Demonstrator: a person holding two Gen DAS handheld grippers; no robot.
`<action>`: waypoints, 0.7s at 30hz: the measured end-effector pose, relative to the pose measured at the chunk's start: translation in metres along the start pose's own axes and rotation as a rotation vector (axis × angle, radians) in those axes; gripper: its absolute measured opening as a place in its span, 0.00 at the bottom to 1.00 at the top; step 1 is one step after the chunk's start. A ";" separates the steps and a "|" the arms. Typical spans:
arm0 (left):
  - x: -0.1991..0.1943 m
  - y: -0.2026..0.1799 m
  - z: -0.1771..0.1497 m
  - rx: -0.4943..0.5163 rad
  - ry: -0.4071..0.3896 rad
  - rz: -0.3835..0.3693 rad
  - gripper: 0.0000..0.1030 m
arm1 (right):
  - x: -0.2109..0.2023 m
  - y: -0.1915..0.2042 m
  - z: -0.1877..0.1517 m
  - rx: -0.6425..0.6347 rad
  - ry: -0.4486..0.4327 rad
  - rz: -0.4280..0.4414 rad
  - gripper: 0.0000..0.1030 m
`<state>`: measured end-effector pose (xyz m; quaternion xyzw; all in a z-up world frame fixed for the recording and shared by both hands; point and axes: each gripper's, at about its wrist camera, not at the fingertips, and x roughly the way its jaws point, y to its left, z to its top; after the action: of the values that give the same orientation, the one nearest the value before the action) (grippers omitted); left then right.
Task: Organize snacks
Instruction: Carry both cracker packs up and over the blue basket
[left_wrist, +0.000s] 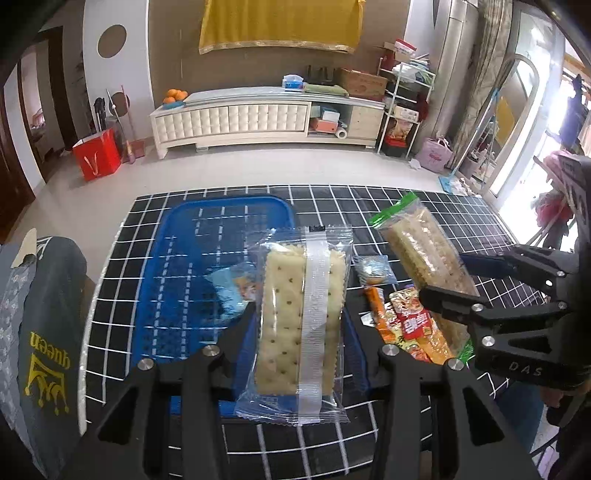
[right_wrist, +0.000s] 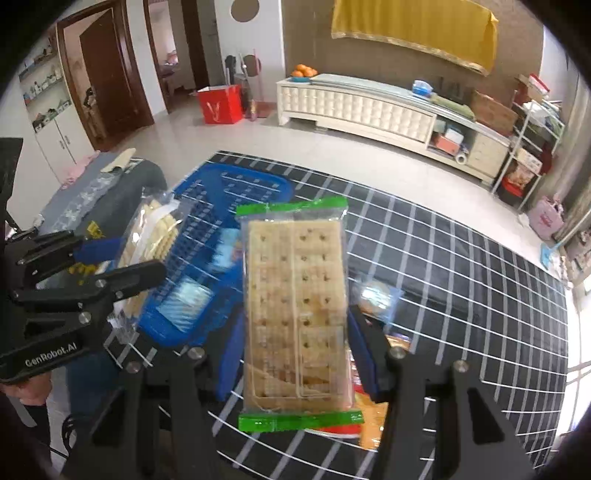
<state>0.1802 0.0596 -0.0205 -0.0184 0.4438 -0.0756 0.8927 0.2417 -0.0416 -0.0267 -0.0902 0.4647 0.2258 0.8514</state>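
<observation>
My left gripper is shut on a clear-wrapped cracker pack, held above the near right edge of the blue basket. A light blue packet lies inside the basket. To the right, my right gripper is shut on a green-ended cracker pack. The right wrist view shows that pack upright between the right gripper's blue pads, over the table beside the basket. The left gripper with its pack is at the left.
A black cloth with a white grid covers the table. A small round-snack packet and several orange and red packets lie right of the basket. A grey "queen" garment hangs at the left edge. Floor and a white cabinet lie beyond.
</observation>
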 end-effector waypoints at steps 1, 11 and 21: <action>-0.003 0.009 0.001 -0.006 0.002 0.010 0.40 | 0.000 0.005 0.003 0.003 -0.002 0.012 0.56; -0.002 0.054 0.001 -0.048 0.030 0.049 0.41 | 0.024 0.043 0.025 -0.002 0.002 0.072 0.56; 0.040 0.054 0.002 -0.066 0.114 0.043 0.41 | 0.037 0.035 0.025 0.047 0.031 0.042 0.56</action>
<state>0.2123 0.1071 -0.0562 -0.0342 0.4964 -0.0427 0.8664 0.2616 0.0101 -0.0417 -0.0641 0.4848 0.2313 0.8410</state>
